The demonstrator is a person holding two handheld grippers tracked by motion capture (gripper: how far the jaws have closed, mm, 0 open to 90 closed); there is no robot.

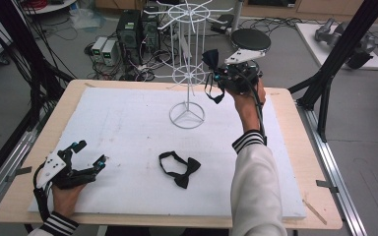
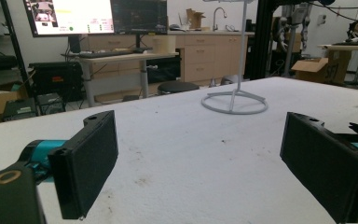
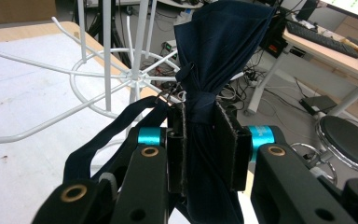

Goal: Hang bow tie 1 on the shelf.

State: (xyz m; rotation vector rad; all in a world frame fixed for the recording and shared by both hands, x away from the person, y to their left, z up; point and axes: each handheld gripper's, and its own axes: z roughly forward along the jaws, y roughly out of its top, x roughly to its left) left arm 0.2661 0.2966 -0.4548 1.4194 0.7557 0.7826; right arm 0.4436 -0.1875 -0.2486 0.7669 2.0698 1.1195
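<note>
My right gripper [image 1: 215, 70] is raised beside the white wire rack [image 1: 189, 73], shut on a dark navy bow tie [image 3: 219, 56] at its knot, pads [image 3: 230, 140] pressing either side. Its strap [image 1: 215, 93] loops down below the gripper, and the wire hooks [image 3: 51, 67] stand just to the tie's left in the right gripper view. A second black bow tie [image 1: 181, 168] lies flat on the white foam mat [image 1: 128, 128] near the front middle. My left gripper [image 1: 89, 155] rests on the mat at the front left, open, its jaws wide apart with bare mat between them; the rack's base [image 2: 234, 103] stands ahead of it.
The wooden table edge [image 1: 295, 147] frames the mat. Behind the table are computers [image 1: 128, 34], cables, and a round black stool [image 1: 250, 39]. Black frame posts [image 1: 339, 54] rise at both sides. Desks and monitors [image 2: 70, 16] stand farther off.
</note>
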